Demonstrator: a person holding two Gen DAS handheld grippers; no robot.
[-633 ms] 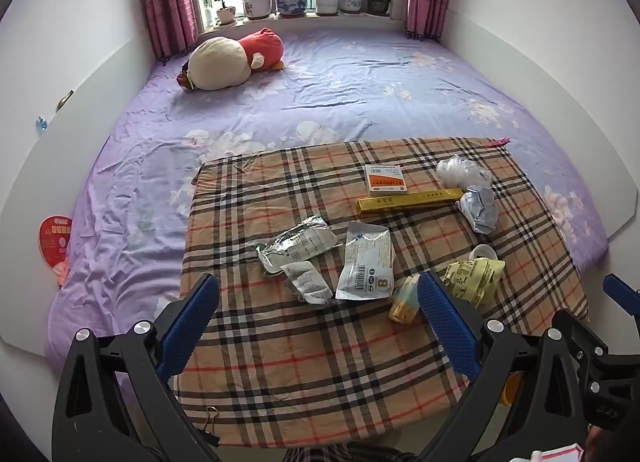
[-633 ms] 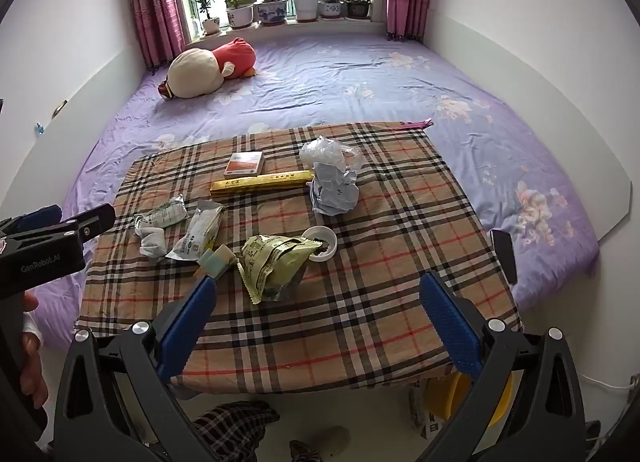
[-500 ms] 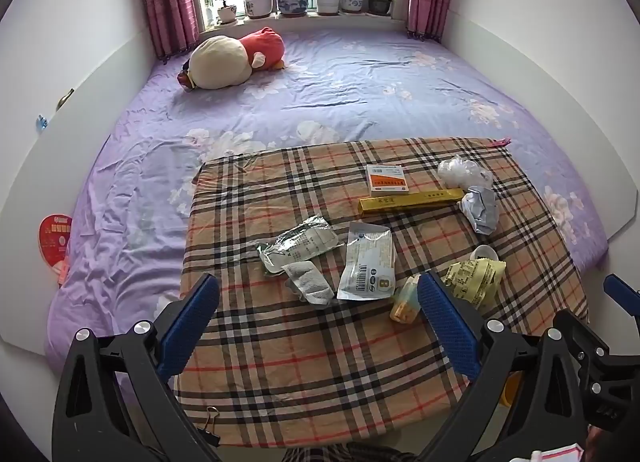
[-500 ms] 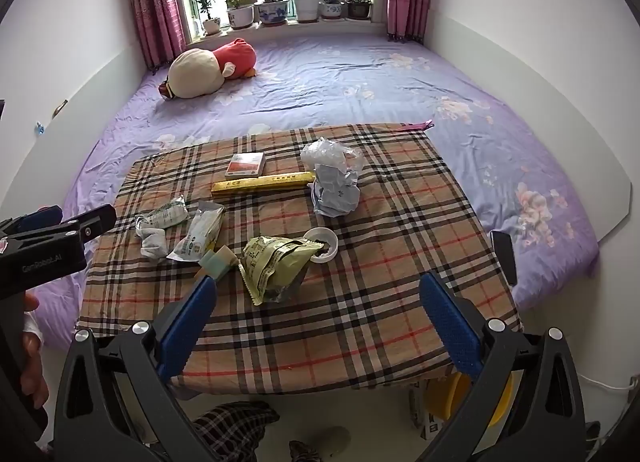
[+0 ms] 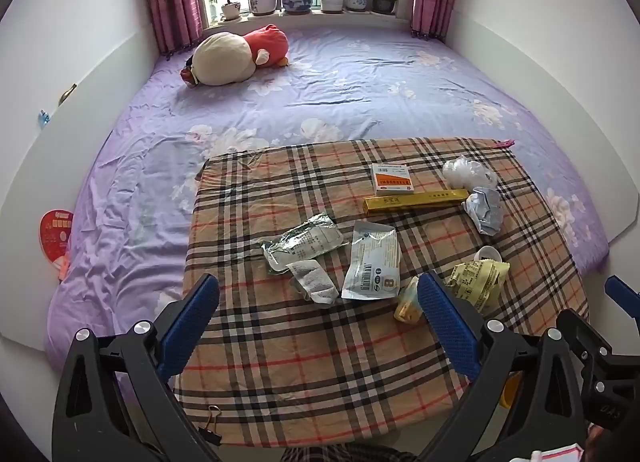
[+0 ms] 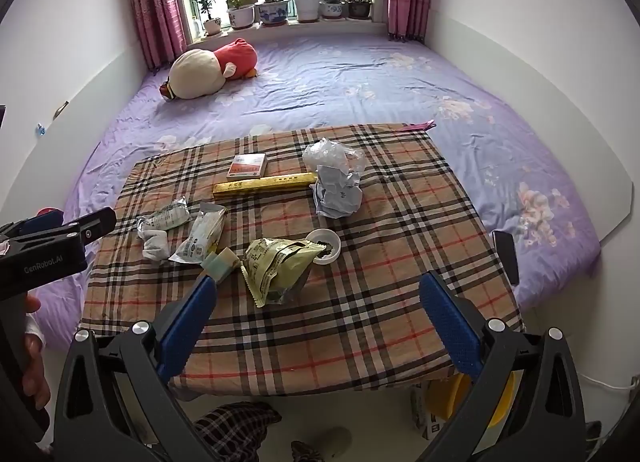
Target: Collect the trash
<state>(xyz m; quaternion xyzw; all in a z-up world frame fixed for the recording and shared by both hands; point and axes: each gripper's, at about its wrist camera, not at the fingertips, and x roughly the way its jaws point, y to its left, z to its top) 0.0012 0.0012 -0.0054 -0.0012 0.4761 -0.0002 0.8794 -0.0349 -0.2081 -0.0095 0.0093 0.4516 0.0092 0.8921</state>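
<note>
Trash lies scattered on the plaid-covered tabletop (image 6: 360,302): a yellow-green snack bag (image 6: 280,266) touching a small white cup (image 6: 326,248), a crumpled paper (image 6: 338,194), a gold box (image 6: 264,184), and silver wrappers (image 5: 304,244) farther left. The left tool (image 5: 318,318) and the right tool (image 6: 316,312) both hover above the near edge with their blue pads spread wide, holding nothing.

Both wrist views look down, seemingly from nearby, sharing the plaid cloth (image 5: 304,346).
</note>
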